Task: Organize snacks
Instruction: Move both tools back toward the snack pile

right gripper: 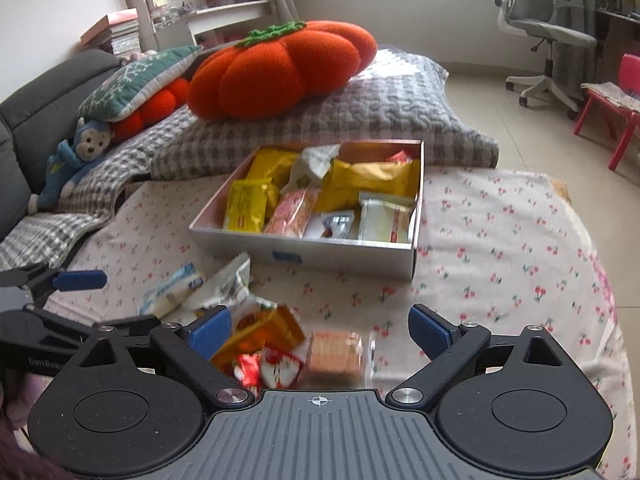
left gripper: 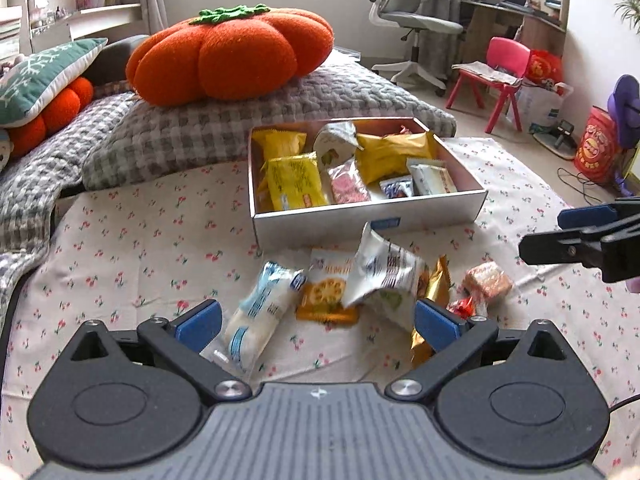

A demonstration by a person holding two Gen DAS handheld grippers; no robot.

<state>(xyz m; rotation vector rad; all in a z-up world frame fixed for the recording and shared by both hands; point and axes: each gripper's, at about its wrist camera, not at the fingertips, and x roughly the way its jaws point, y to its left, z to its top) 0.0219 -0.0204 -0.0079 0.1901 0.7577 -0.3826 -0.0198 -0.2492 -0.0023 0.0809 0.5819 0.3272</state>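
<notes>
A white box (left gripper: 360,216) (right gripper: 304,246) holds several snack packs, mostly yellow ones. In front of it loose snacks lie on the cherry-print cloth: a white-blue pack (left gripper: 260,308) (right gripper: 172,292), an orange biscuit pack (left gripper: 326,298), a crumpled white pack (left gripper: 384,274) (right gripper: 230,284), a gold pack (left gripper: 434,292) (right gripper: 264,328), a pink wafer pack (left gripper: 488,280) (right gripper: 334,352) and red candies (right gripper: 266,366). My left gripper (left gripper: 318,324) is open and empty over the white-blue and biscuit packs. My right gripper (right gripper: 320,330) is open and empty over the wafer pack and candies.
A grey checked pillow (left gripper: 248,120) with an orange pumpkin cushion (left gripper: 232,52) lies behind the box. More cushions and a blue monkey toy (right gripper: 76,160) sit at the left. An office chair (left gripper: 412,20) and red stool (left gripper: 500,76) stand on the floor at the right.
</notes>
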